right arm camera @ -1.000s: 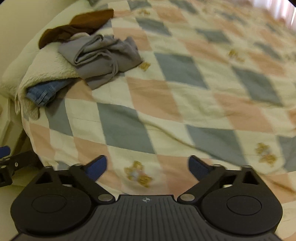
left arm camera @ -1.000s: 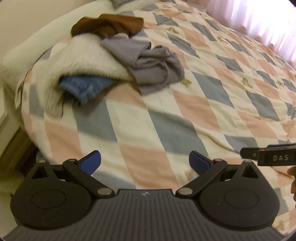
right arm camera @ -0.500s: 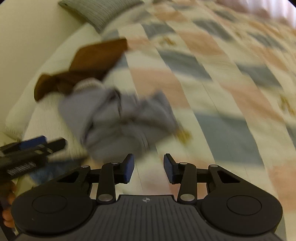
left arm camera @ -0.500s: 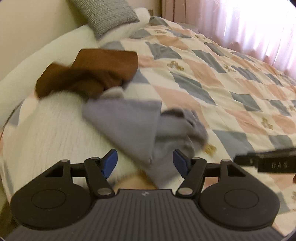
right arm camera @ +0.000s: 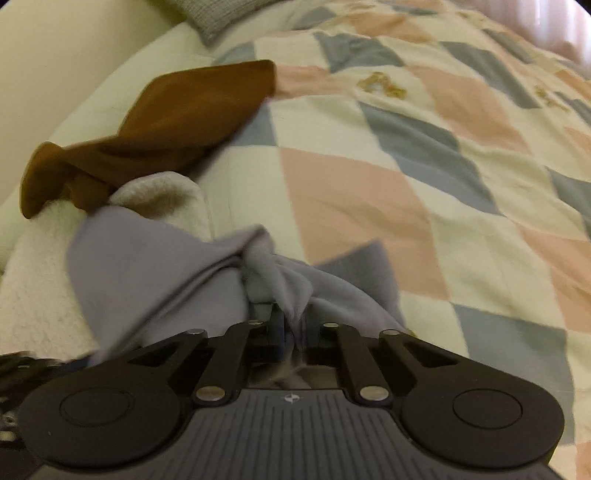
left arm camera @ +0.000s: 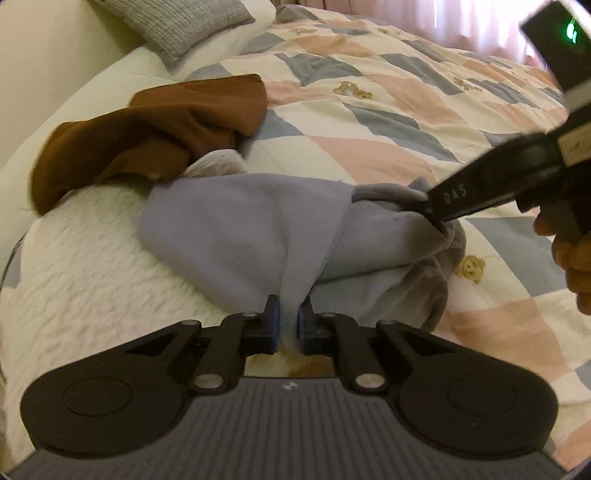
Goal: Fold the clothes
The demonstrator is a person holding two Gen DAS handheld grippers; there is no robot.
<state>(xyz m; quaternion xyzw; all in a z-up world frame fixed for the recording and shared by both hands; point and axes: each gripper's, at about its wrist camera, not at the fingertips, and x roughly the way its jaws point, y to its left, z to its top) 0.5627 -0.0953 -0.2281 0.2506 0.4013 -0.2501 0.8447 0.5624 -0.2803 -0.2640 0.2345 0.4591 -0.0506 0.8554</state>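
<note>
Checked in pink, blue and cream, the quilt (left arm camera: pixel 388 122) covers a bed, with a grey pillow (left arm camera: pixel 184 22) up by the wall. On the near left side sits a pile of clothes. A fluffy white blanket (left arm camera: pixel 85 266) lies at the bottom, a brown garment (left arm camera: pixel 155 125) rests at the far end, and the grey-blue garment (left arm camera: pixel 236 236) lies on top, crumpled — partly on the blanket, partly on the quilt.

The left gripper (left arm camera: pixel 287 325) is low and close, pointing forward over the pile. Its blue pads are nearly together, pinching a fold of the grey-blue cloth that rises up in a little tent.

The right gripper (right arm camera: pixel 291 325) comes in from the right side, tilted down toward the cloth. Its tips are squeezed together on a bunched-up bit of the same garment. A hand (left arm camera: pixel 572 254) holds its handle at the right edge — only the fingers show.
</note>
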